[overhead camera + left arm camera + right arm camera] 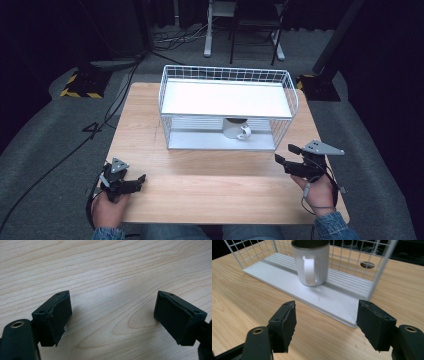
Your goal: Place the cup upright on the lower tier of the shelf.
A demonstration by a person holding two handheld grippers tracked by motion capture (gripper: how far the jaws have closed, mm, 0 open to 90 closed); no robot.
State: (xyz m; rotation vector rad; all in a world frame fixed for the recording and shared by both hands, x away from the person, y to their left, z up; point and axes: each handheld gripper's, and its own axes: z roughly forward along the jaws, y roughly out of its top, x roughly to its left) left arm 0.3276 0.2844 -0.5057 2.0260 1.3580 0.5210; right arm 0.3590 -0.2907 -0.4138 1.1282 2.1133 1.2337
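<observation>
A white mug (237, 128) stands upright on the lower shelf of a white wire rack (227, 97) at the middle back of the wooden table (210, 190). In the right gripper view the mug (312, 263) has its handle turned toward me, and the rack's lower shelf (274, 277) lies just beyond the jaws. My right gripper (286, 153) (325, 315) is open and empty, off the rack's front right corner. My left gripper (136, 182) (112, 312) is open over bare wood near the front left edge, nothing between its jaws.
The rack's upper shelf (225, 99) is a bare white board with wire walls around it. Cables (65, 155) run over the grey floor to the left. Chair and desk legs (250, 40) stand behind the table.
</observation>
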